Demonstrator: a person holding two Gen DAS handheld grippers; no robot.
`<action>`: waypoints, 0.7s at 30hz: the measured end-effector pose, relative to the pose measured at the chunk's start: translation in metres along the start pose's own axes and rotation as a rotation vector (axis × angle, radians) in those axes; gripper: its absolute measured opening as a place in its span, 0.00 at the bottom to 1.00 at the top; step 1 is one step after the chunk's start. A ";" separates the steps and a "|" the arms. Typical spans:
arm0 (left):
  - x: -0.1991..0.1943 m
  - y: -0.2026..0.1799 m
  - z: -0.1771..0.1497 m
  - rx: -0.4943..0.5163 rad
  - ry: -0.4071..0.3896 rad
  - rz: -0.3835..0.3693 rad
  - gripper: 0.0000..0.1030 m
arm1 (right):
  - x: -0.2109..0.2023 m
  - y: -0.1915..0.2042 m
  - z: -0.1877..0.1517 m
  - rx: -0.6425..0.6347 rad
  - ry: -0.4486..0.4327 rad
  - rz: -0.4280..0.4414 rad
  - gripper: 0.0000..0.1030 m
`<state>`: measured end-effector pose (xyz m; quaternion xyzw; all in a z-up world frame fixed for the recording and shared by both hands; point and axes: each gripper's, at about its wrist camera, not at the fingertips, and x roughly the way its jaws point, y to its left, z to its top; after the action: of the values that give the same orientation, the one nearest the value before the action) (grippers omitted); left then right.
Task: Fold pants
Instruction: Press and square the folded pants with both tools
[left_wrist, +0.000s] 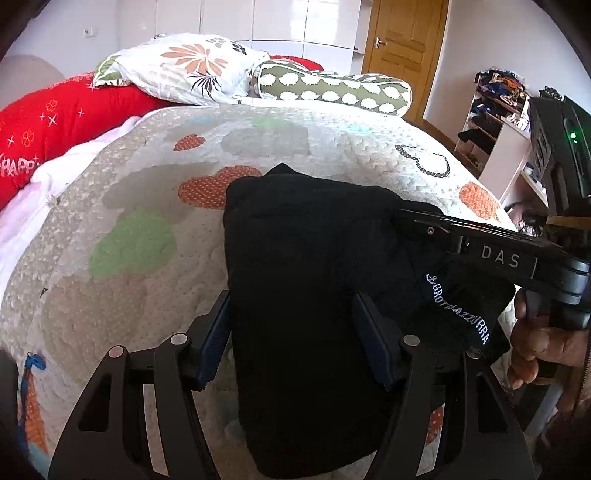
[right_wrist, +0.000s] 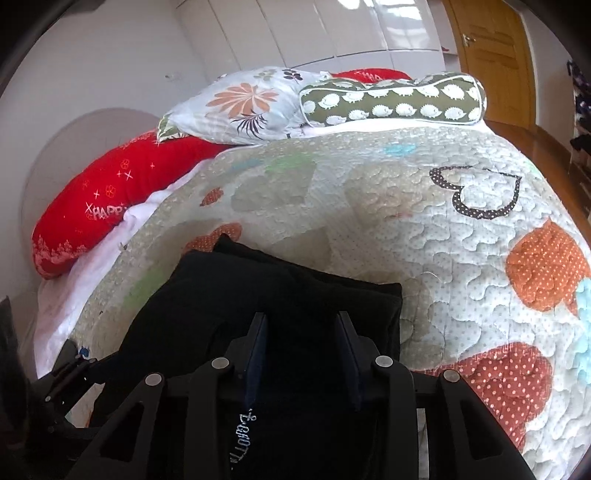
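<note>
Bright, even daylight fills the room; glare streaks the glossy wardrobe doors (right_wrist: 332, 29) far beyond the claws. Fisheye bends the edges, corners black. The black pants (left_wrist: 306, 258) lose all detail.

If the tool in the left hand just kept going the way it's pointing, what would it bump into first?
Most likely the folded black pants: they lie between the open fingers of the left tool and stretch on ahead of it, over the quilt. Depth is hard to judge through this lens.
</note>
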<state>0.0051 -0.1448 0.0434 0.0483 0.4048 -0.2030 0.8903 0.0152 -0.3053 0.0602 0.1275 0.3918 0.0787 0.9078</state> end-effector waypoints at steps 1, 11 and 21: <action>0.000 0.000 0.000 -0.005 0.001 0.000 0.65 | -0.001 0.000 0.001 0.002 0.004 0.003 0.35; -0.029 0.000 -0.003 -0.023 -0.014 0.007 0.64 | -0.061 0.014 -0.014 -0.022 -0.035 -0.018 0.35; -0.034 0.006 -0.018 -0.070 -0.008 -0.018 0.64 | -0.072 0.030 -0.061 -0.075 0.012 -0.047 0.35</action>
<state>-0.0253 -0.1240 0.0557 0.0128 0.4086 -0.1968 0.8912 -0.0794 -0.2842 0.0788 0.0840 0.3968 0.0728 0.9111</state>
